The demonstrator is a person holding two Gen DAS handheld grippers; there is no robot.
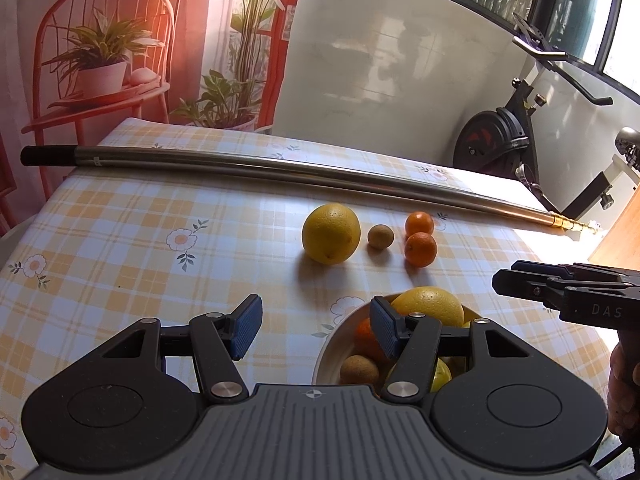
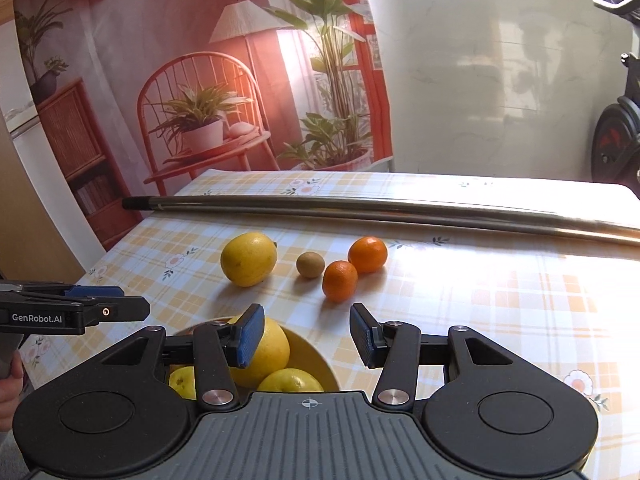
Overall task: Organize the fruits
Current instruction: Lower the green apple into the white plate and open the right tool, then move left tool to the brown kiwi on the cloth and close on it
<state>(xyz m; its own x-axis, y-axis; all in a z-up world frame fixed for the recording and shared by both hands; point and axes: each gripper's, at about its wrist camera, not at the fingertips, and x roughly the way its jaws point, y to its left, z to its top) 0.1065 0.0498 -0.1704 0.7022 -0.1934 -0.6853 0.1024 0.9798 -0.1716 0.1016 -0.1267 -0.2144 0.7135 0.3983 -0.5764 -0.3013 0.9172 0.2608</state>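
Fruits lie in two groups ahead of the tongs. Loose on the checked yellow-and-white floral tablecloth (image 2: 500, 300) are four: one large yellow citrus fruit (image 1: 331, 234), one small brown kiwi-like fruit (image 1: 380, 236) and two small orange mandarins, the nearer mandarin (image 1: 420, 249) touching the farther mandarin (image 1: 419, 224). All four sit beyond both sets of fingertips, well apart from them.

Closer in, a round cream bowl with a yellow inside (image 1: 326, 354) holds more fruit, under the right finger of the left gripper (image 1: 316, 326) and under the left finger of the right gripper (image 2: 307, 334). The left wrist view shows a big yellow fruit, an orange one, a brown one and a yellow-green one in it; the right wrist view shows only three yellow fruits there, so the full count is hard to tell.

Both grippers are spread wide with nothing between the blue pads (image 1: 246, 326). Each view catches the other gripper from the side, held in a hand (image 1: 624, 392).

Past the loose fruit a long shiny metal pole with a black end (image 2: 360, 210) lies across the table.
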